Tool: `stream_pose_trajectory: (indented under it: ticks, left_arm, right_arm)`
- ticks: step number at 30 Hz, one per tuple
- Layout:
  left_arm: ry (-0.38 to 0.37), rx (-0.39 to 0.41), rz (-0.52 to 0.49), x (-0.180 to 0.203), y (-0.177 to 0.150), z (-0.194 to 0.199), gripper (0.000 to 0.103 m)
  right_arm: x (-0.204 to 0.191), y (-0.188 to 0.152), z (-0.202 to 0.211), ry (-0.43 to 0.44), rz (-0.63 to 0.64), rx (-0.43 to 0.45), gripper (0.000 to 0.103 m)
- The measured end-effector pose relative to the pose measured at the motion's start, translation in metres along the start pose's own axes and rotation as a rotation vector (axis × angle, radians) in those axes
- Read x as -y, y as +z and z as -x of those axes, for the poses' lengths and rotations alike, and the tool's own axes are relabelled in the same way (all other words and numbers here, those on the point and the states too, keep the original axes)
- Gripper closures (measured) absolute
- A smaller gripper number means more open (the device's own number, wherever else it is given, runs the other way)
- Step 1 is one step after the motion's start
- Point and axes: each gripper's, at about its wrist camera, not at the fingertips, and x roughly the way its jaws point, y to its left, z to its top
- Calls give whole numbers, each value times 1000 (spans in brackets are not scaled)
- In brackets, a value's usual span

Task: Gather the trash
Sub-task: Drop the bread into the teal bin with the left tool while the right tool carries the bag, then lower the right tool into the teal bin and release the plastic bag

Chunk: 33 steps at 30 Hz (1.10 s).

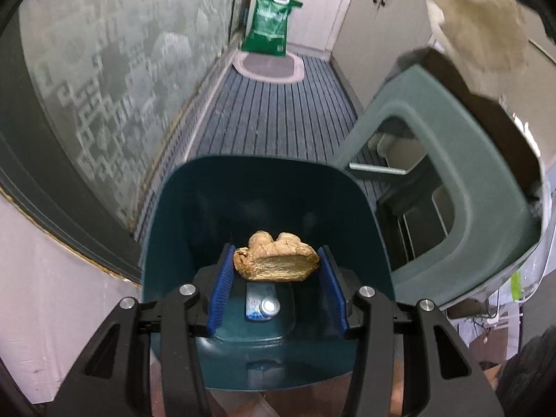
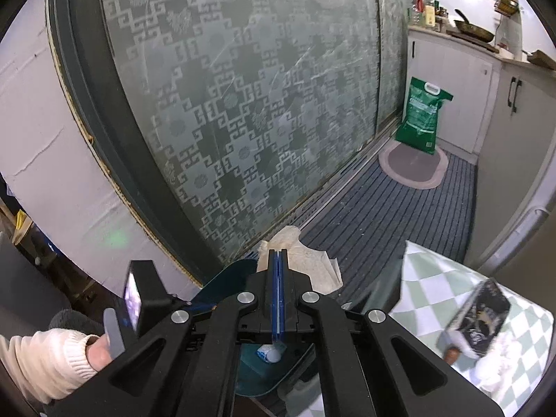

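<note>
In the left wrist view my left gripper (image 1: 276, 267) hovers over the open dark teal trash bin (image 1: 163, 229). A brown lump of trash (image 1: 276, 260) sits between its blue pads (image 1: 220, 288); the left pad touches it, a small gap shows at the right pad. A small blue-white carton (image 1: 261, 304) lies on the bin bottom. The bin's grey-green lid (image 1: 462, 160) is held up at the right. In the right wrist view my right gripper (image 2: 277, 260) is shut on a crumpled beige paper (image 2: 305, 260), above the bin (image 2: 226, 278).
A frosted patterned glass door (image 2: 243, 104) runs along the left. A striped mat (image 1: 278, 114) covers the floor, with a green bag (image 1: 269, 22) at the far end. White cabinets (image 1: 382, 34) stand at the right. A checked tablecloth (image 2: 434, 295) holds a black box (image 2: 479, 316).
</note>
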Motion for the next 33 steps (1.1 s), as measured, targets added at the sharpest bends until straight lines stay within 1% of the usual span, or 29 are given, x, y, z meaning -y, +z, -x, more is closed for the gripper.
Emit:
stream_pose_trajectory:
  ticks: [2,6,7,10,14,19,21,23,26,30,33]
  left_arm:
    - [-5,-34,-12,1,-5,-10,52]
    - [14,-74,-14,-4,-14,-23,51]
    - [21,-79,-14,-4,-15,-24,47]
    - [18,-72,-12,-10,-17,-20,47]
    - [13,-24,-8,-16,-13,-3,48]
    - [5,65,21,-27,-6,28,55]
    - [5,100,32,-31,-4,42,56]
    - [4,133,37,-35,-3,54,61]
    - [-3,178,44,-38,0,71,63]
    - [-14,220,42,-39,4,89,64]
    - [-22,246,37,-38,6,98,70]
  right_arm:
    - [-5,1,-8,3,4,-14,103]
    - [-12,0,-24,7,5,-45,103]
    - [-12,0,-28,7,4,-53,103]
    - [-17,-3,-42,7,2,-81,103]
    - [-25,-7,-61,8,7,-116,103]
    - [-37,-13,-85,12,15,-161,103]
    - [-41,-17,-95,11,20,-184,103]
    - [-43,-20,-104,9,24,-202,103]
    - [-46,-27,-116,7,27,-233,103]
    - [-49,-38,-134,6,32,-279,103]
    - [-53,-46,-148,6,42,-313,103]
